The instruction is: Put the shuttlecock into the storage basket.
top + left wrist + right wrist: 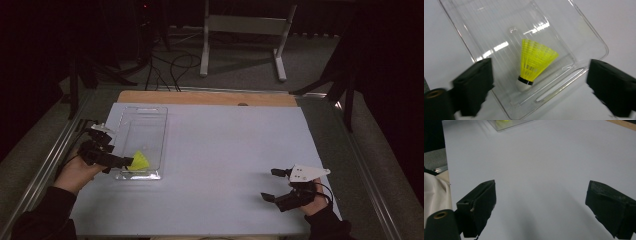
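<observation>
A yellow shuttlecock (535, 62) is lying inside a clear plastic tray (150, 116) at the left of the white surface (225, 150), in the tray's near end. It is resting on its side with the white cork tip pointing toward the left claw (121, 161) and the flared skirt pointing away, a pose that suggests it is being left there rather than carried.

In the left gripper view the left claw's jaws are standing wide apart, one on either side of the tray's near corner, and nothing is pressing between them; the shuttlecock is sitting free in the gap ahead of them, just beyond the tips and not touching either pad. The claw is hovering at the tray's near edge, angled in from the left, probably so the shuttlecock drops within the walls instead of rolling onto the surface.

The right claw (274, 185) is waiting well apart at the near right of the surface, its jaws spread open over bare white sheet and gripping nothing, seemingly parked out of the way.
</observation>
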Action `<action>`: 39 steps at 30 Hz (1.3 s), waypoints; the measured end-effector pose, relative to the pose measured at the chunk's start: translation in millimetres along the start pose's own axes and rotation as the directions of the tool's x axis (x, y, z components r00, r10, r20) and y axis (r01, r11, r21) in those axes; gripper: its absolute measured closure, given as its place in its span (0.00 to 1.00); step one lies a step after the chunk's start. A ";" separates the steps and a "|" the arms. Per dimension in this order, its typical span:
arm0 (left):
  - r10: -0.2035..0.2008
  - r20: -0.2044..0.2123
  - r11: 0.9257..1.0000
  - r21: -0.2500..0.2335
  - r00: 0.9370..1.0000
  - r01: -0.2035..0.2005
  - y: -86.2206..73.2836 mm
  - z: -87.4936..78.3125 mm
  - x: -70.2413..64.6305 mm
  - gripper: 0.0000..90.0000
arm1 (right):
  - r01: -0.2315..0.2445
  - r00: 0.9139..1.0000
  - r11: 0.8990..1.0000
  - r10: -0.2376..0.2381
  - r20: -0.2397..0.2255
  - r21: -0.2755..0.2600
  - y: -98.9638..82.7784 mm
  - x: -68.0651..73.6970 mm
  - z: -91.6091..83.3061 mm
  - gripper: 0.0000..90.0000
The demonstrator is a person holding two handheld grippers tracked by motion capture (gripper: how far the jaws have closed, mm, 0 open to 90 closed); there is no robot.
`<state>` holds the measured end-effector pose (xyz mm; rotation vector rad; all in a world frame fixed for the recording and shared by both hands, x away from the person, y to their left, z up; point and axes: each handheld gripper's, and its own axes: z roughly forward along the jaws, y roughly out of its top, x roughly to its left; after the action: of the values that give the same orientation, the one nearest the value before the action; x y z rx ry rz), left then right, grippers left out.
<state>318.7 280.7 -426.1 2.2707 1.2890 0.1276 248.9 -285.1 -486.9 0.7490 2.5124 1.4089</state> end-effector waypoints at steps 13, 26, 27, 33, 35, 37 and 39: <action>0.062 -0.006 0.996 -0.069 0.998 -0.063 11.0 3.0 -8.5 0.00 | -0.001 1.000 1.000 0.001 0.028 0.000 -1.2 -0.5 -0.9 0.10; 0.160 -0.027 0.982 -0.097 0.987 -0.161 25.2 8.2 -23.0 0.00 | -0.009 1.000 1.000 0.009 0.008 -0.009 -1.1 -0.8 1.5 0.10; 0.167 -0.030 0.980 -0.100 0.985 -0.170 26.4 8.8 -24.6 0.00 | -0.009 1.000 1.000 0.009 0.012 -0.011 -1.2 -0.7 1.5 0.10; 0.212 0.004 0.967 -0.149 0.977 -0.209 35.2 11.1 -33.3 0.00 | -0.012 1.000 1.000 0.012 0.028 -0.011 -2.8 -2.5 2.1 0.10; 0.235 0.013 0.960 -0.157 0.972 -0.230 38.6 12.7 -37.2 0.00 | -0.013 1.000 1.000 0.013 0.028 -0.012 -3.6 -3.5 2.8 0.10; 0.259 0.035 0.955 -0.162 0.965 -0.250 42.3 14.9 -40.2 0.00 | -0.016 0.999 1.000 0.016 0.029 -0.013 -4.0 -4.8 3.2 0.10; 0.281 0.051 0.950 -0.156 0.958 -0.271 46.2 17.5 -43.6 0.00 | -0.019 0.999 1.000 0.020 0.031 -0.024 -4.2 -6.3 2.4 0.10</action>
<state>336.5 218.9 -411.5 2.2927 0.8879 0.2291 253.8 -288.3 -492.4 0.7873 2.4673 1.4200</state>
